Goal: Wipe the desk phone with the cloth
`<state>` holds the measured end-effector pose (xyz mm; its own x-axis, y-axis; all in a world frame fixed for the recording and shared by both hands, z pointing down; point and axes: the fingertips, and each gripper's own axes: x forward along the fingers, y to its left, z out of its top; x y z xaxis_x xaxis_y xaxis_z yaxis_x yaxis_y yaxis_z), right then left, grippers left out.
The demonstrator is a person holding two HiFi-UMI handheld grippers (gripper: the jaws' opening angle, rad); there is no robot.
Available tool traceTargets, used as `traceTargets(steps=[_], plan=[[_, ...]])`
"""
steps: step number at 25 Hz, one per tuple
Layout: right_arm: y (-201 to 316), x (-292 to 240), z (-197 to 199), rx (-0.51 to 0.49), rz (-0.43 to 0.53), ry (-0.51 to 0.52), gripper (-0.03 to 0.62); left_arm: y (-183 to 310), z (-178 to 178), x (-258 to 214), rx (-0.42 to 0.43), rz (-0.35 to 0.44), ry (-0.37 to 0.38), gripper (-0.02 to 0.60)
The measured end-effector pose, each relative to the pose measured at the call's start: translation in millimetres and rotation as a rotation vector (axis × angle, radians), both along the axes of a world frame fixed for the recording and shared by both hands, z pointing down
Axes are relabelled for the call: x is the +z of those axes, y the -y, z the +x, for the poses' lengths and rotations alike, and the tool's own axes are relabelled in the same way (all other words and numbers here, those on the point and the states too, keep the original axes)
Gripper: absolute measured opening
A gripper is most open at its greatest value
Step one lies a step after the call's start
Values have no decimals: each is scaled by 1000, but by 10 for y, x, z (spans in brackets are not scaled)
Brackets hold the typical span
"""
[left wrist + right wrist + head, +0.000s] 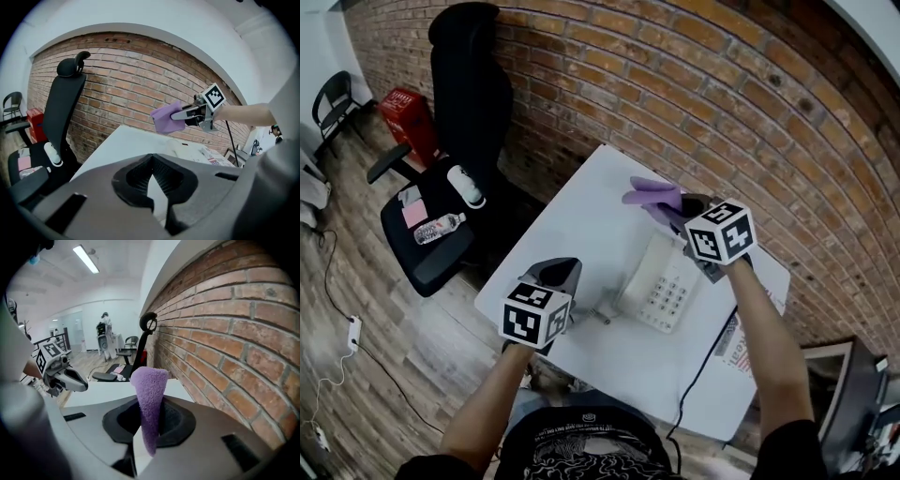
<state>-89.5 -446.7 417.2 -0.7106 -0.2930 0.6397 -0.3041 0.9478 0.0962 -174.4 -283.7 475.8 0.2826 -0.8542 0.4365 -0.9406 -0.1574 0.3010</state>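
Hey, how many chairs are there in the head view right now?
2. A black office chair stands left of the table by the brick wall; a smaller black chair sits in the view's top-left corner. Others may be out of frame.

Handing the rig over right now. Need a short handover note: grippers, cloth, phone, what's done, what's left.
Left gripper: jaws together, empty, above the white table just left of the phone.
Right gripper: shut on the purple cloth, held in the air over the phone's far end.
Desk phone: flat on the table, handset in its cradle.
Done: cloth is in hand.
Left: lower the cloth and wipe the phone; it isn't touching the phone.
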Motion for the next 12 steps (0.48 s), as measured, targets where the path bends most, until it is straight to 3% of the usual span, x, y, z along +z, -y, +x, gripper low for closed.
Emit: traceTargets(steps=[12], plan=[[-106,795,-325,-271,-85,-302,46,-260,-233,169,-143,-23,-11,6]])
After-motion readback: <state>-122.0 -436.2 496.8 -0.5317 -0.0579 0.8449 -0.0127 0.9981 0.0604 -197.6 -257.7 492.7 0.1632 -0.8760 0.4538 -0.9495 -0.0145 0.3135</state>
